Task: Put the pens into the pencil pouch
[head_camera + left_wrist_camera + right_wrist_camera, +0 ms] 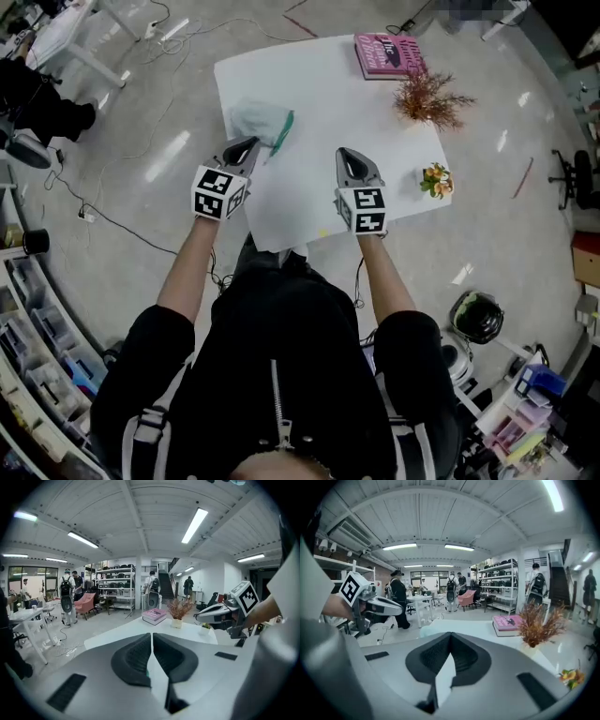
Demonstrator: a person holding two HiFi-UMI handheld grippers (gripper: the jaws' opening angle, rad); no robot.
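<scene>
Head view: both grippers were held above the near half of a white table [319,103], one in each hand of a person [281,375] dressed in black. The left gripper [247,145] was seen clenched, its dark pads pressed together with nothing caught between them. This was borne out in the left gripper view, where only a sliver of green was glimpsed below the pads. Its tip was pictured over the near end of the pouch [262,122], a pale translucent bag with a teal zip, which was laid flat close to the table's left edge, about midway along it. Whether pens lay inside could not be made out.

The right gripper [352,157] was likewise clenched on nothing, as shown in the right gripper view, and was held over bare tabletop toward the near right corner.

A pink book [389,54] was set at the far right corner. A dried plant [429,98] was placed just on the near side of it by the right edge, and a small pot of flowers [436,180] further along that edge, toward the near right corner. Cables [141,141] were strewn over the grey floor [122,216] beyond the table's left edge. In the gripper views, shelving [117,585], a pink chair [84,603] and several standing people [66,597] were seen in the hall behind the table.
</scene>
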